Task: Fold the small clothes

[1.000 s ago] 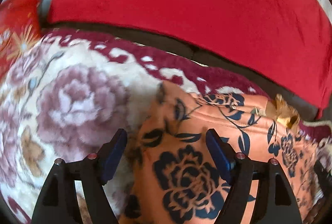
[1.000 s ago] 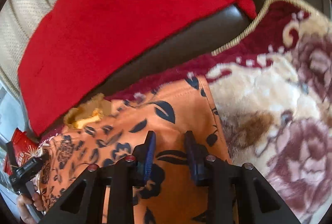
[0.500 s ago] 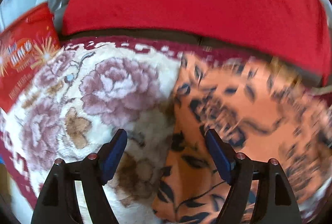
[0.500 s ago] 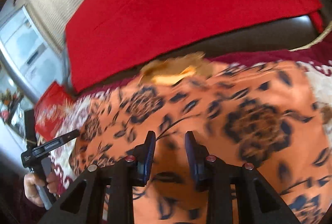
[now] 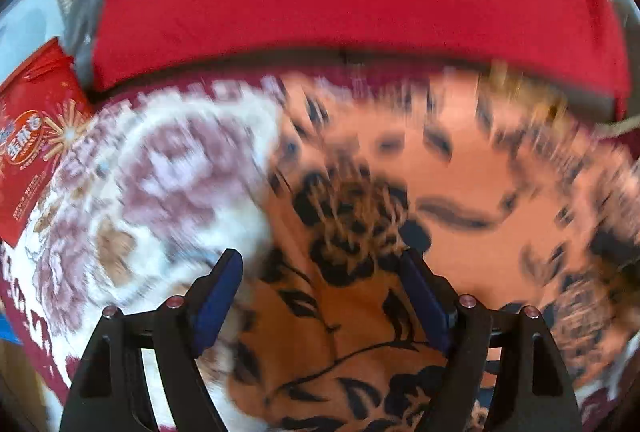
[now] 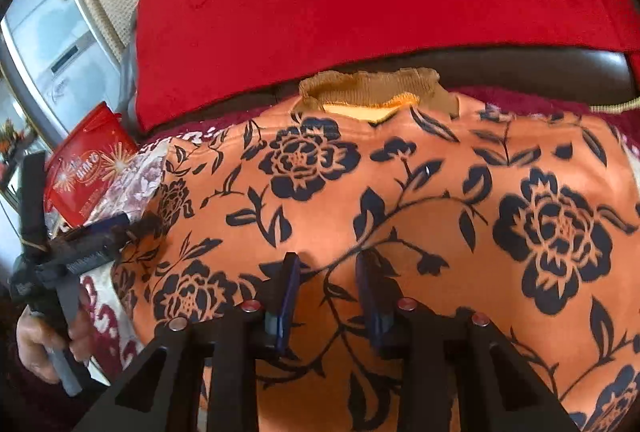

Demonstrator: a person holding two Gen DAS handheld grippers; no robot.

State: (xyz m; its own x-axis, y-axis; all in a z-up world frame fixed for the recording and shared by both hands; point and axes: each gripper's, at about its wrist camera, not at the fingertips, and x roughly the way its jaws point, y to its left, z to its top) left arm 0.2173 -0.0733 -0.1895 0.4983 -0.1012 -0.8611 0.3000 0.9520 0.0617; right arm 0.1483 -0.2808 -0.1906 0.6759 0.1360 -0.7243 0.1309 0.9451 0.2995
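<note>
We hold two grippers over an orange top [image 6: 420, 192] with dark blue flowers. It lies spread on a flowery blanket [image 5: 152, 184], with its brown collar [image 6: 368, 92] at the far end, past the tips of our right gripper [image 6: 326, 284].

The jaws of our right gripper stand a little way apart. The orange cloth shows in the gap between them and runs off to both sides. We cannot tell if the blue pads [image 6: 288, 292] touch or pinch it.

Our left gripper [image 5: 320, 296] has its jaws wide apart. This view is blurry. The side edge of the top runs between these jaws. The left jaw is over the blanket and the right jaw is over the orange cloth. Nothing seems pinched here.

From the right gripper's view we see the left gripper [image 6: 100, 232] far out to the left of the jaws, at the side edge of the top, with a hand [image 6: 44, 344] on its handle.

Past the top, beyond the jaw tips, there is a big red cloth [image 6: 360, 0] on a dark couch [image 6: 520, 68]. A red bag [image 5: 32, 152] sits far left of the left jaws.
</note>
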